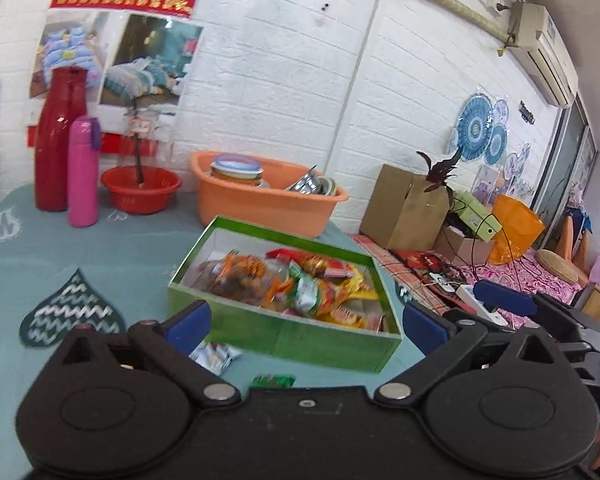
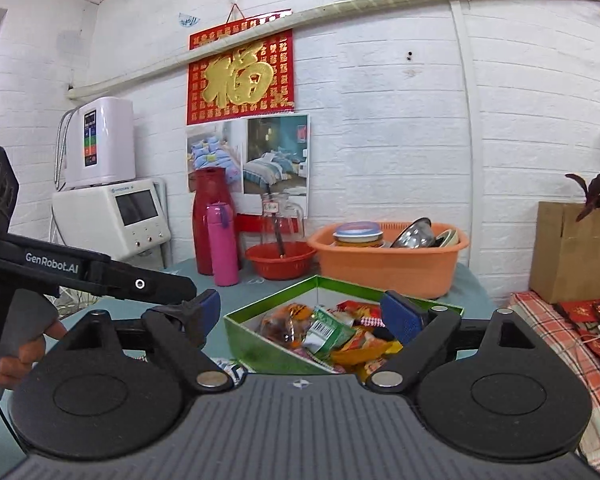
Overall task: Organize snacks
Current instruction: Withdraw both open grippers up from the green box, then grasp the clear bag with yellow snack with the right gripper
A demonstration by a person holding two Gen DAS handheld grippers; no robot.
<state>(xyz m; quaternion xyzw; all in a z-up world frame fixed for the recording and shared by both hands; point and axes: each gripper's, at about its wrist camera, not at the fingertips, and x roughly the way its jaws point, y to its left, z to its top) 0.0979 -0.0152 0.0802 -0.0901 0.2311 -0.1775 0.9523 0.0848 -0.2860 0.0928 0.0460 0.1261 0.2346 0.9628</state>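
Only left view shows white packet [image 1: 214,356] (green too).

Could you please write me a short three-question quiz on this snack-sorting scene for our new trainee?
1. True or false: the green cardboard box already holds snack packets.
2. Which stands nearer the box: A) the tall red plastic bottle, or B) the orange plastic basin?
3. What lies on the grey-green tablecloth in front of the box, between the open left hand-held gripper pads?

Key: 1 true. 2 B. 3 A white snack packet and a green one.
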